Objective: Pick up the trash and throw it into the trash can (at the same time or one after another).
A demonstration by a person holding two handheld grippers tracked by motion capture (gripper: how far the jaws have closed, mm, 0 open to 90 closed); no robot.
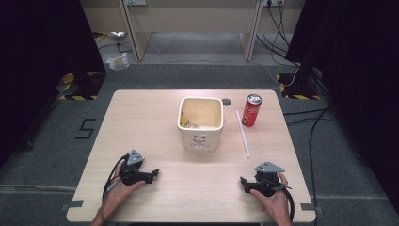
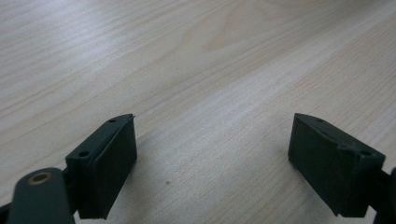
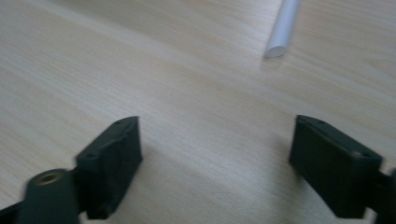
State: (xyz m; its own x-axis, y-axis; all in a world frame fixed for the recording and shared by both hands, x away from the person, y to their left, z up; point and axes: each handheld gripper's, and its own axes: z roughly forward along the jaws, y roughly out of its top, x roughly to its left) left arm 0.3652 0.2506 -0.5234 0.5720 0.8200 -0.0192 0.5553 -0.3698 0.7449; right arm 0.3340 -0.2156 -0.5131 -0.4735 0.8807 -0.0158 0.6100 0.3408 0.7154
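High view: a light wooden table (image 1: 141, 122) fills the middle of the frame, with a person's forearms coming in from the bottom edge.
Left gripper (image 1: 154, 173): lower left of the frame, held low over the table near its front edge, jaws pointing toward the centre.
Left gripper's jaws: spread wide in the left gripper view, with bare wood grain between them and nothing held.
Right gripper (image 1: 243, 181): lower right of the frame, low over the table, jaws pointing left toward the centre.
Right gripper's jaws: wide apart in the right gripper view, empty, with bare wood between them.
White straw (image 1: 243, 134): lies flat on the table right of centre, just above the right gripper; its near end (image 3: 280, 32) shows at the upper right of the right gripper view, well apart from the jaws.
Cream square pot (image 1: 200, 123): upright at the centre, just left of the straw.
Red can (image 1: 251, 110): upright, just beside the straw's far end, right of the pot.
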